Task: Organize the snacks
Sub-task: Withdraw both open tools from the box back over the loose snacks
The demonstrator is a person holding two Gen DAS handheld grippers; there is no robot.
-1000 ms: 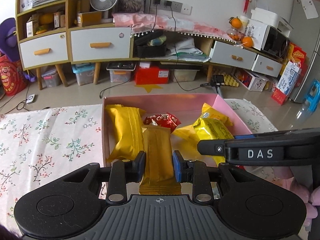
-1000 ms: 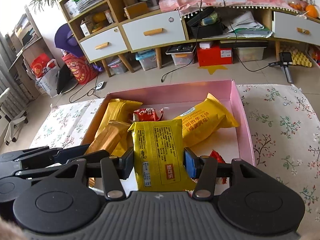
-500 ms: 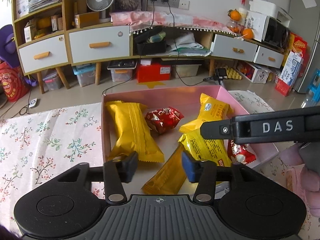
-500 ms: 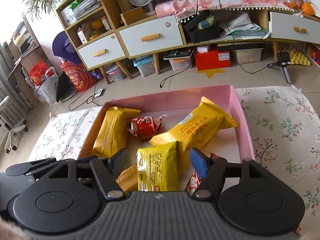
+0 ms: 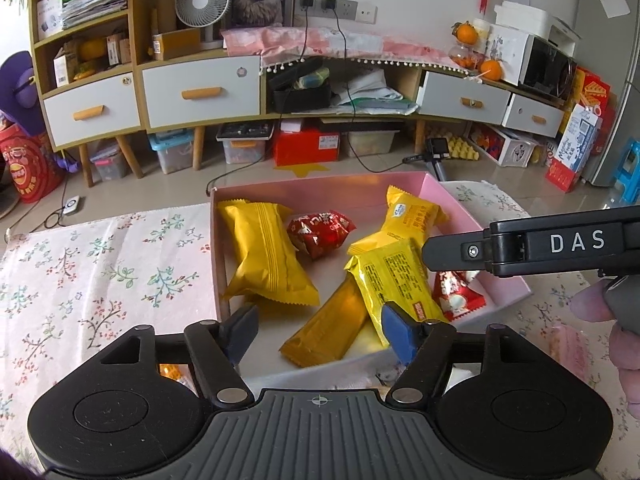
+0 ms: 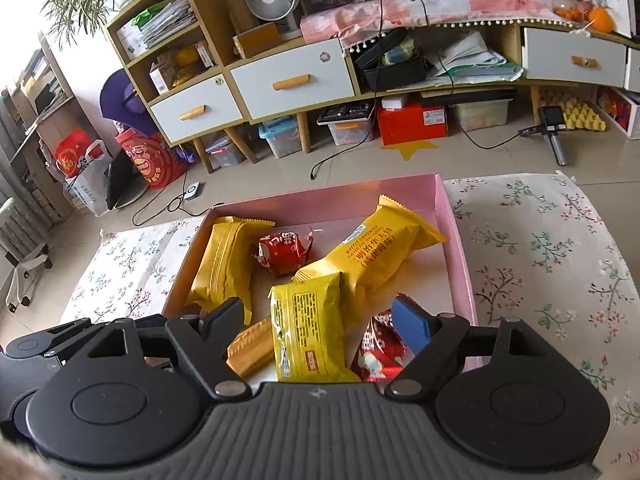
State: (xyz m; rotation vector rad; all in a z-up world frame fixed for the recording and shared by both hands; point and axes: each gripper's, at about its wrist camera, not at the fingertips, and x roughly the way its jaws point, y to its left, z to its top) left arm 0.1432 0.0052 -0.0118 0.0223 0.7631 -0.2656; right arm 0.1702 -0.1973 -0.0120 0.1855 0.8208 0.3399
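Left gripper (image 5: 318, 334): fingers apart and opening, pressing on nothing; the long gold bar (image 5: 326, 330) lies below the gap on the box floor, so it looks let go.
Right gripper (image 6: 320, 320): fingers apart and opening too; the printed yellow packet (image 6: 310, 328) lies between them untouched, resting in the box with one edge over the gold bar.
Near corner: a red packet (image 6: 378, 350) sits just beside the yellow one, against the right wall.
Pink box (image 5: 460, 206): open-topped on the flowered surface (image 5: 104, 268), its low walls keeping the snacks gathered in one place.
Far half: a plump yellow pack (image 5: 266, 254) along the left wall, a red candy bag (image 5: 320, 232) at the middle, a waffle packet (image 6: 374, 250) angled toward the right corner.
Judgement: both snacks seem delivered; the packets lie loosely rather than in rows.
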